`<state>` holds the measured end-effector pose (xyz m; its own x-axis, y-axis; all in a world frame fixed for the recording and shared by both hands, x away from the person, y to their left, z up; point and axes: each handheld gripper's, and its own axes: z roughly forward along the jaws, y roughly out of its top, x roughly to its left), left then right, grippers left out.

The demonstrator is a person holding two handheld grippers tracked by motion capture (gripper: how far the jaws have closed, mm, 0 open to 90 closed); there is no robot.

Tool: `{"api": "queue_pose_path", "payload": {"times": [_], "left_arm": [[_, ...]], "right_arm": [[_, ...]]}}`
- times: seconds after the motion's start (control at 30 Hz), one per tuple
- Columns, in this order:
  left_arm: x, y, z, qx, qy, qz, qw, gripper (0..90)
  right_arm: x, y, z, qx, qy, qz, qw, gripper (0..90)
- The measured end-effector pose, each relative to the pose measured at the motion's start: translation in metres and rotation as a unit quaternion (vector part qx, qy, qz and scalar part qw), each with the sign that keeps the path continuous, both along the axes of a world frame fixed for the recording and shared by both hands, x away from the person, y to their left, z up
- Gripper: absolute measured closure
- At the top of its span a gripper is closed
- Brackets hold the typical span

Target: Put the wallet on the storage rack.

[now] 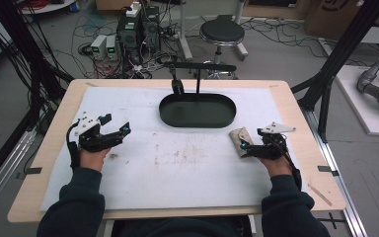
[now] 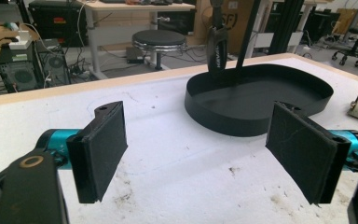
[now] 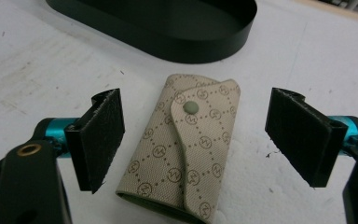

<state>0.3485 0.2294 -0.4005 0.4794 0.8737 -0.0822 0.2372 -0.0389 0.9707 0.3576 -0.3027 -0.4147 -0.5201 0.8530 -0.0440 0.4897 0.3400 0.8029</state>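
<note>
Beige key pouch (image 3: 186,149) between spread right gripper (image 3: 196,140) jaws | left gripper (image 2: 205,154) jaws apart, empty

sleeves (image 1: 74,207): dark navy | jaws: black pads, teal mounts | top plates: grey

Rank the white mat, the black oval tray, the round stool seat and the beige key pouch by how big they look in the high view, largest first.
1. White mat
2. Black oval tray
3. Round stool seat, though it stands farther from the camera, so its true size against the tray is unsure
4. Beige key pouch
</note>
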Motion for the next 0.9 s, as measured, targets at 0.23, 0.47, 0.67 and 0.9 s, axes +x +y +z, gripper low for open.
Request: {"api": "queue_pose_path", "payload": {"times": [0.23, 0.47, 0.67, 0.9], "left_arm": [[-0.001, -0.003, 0.0, 0.008, 0.002, -0.007, 0.9999, 20.0], [-0.002, -0.002, -0.001, 0.009, 0.004, -0.004, 0.9999, 20.3], [-0.001, -0.001, -0.002, 0.007, 0.006, -0.004, 1.0, 20.3], [-0.001, -0.002, -0.003, 0.009, 0.008, -0.005, 0.9999, 20.3]], "right_arm": [[0.007, 0.008, -0.011, -0.012, 0.027, -0.024, 0.9993, 19.9], [0.009, 0.019, -0.015, -0.027, 0.043, -0.026, 0.9983, 20.0], [0.013, 0.025, -0.023, -0.05, 0.065, -0.031, 0.9962, 19.4], [0.017, 0.025, -0.029, -0.054, 0.104, -0.048, 0.992, 20.6]]}}
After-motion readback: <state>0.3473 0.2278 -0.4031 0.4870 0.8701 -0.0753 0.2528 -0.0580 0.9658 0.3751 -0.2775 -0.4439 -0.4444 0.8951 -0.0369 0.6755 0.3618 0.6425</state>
